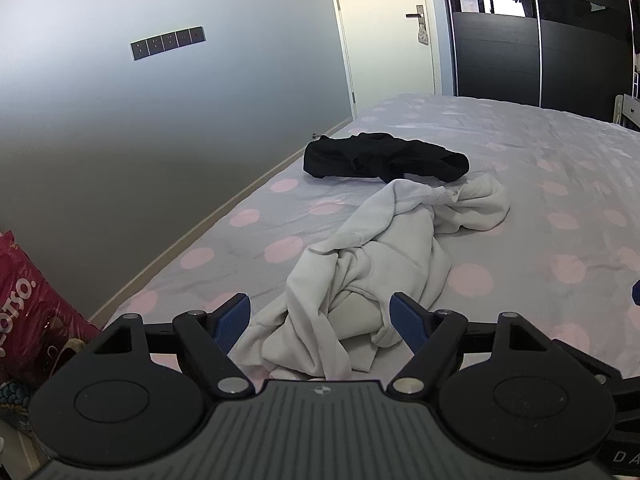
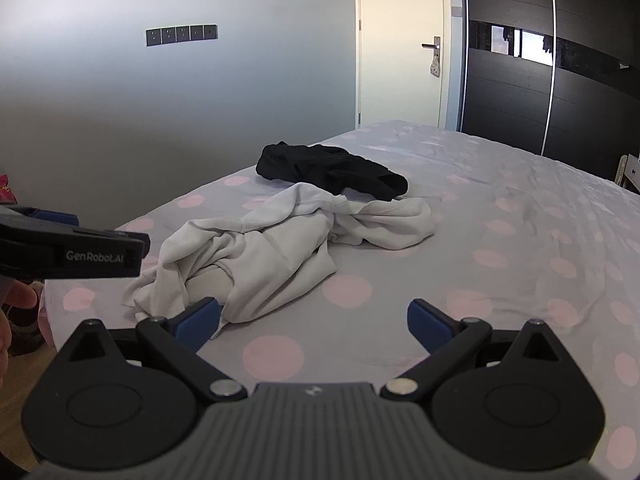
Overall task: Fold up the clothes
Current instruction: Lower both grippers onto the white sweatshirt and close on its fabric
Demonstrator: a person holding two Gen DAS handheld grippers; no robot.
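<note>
A crumpled white garment (image 1: 372, 264) lies on the bed; it also shows in the right wrist view (image 2: 272, 252). A bunched black garment (image 1: 380, 158) lies just behind it, also in the right wrist view (image 2: 328, 170). My left gripper (image 1: 322, 318) is open and empty, its blue pads either side of the white garment's near end. It shows from the side in the right wrist view (image 2: 76, 240). My right gripper (image 2: 314, 320) is open and empty, over the sheet just right of the white garment's near edge.
The bed (image 2: 520, 240) has a grey sheet with pink dots. A grey wall runs along its left side, with a door (image 2: 400, 60) and a dark wardrobe (image 2: 560, 80) beyond. A red bag (image 1: 28, 304) stands on the floor at left.
</note>
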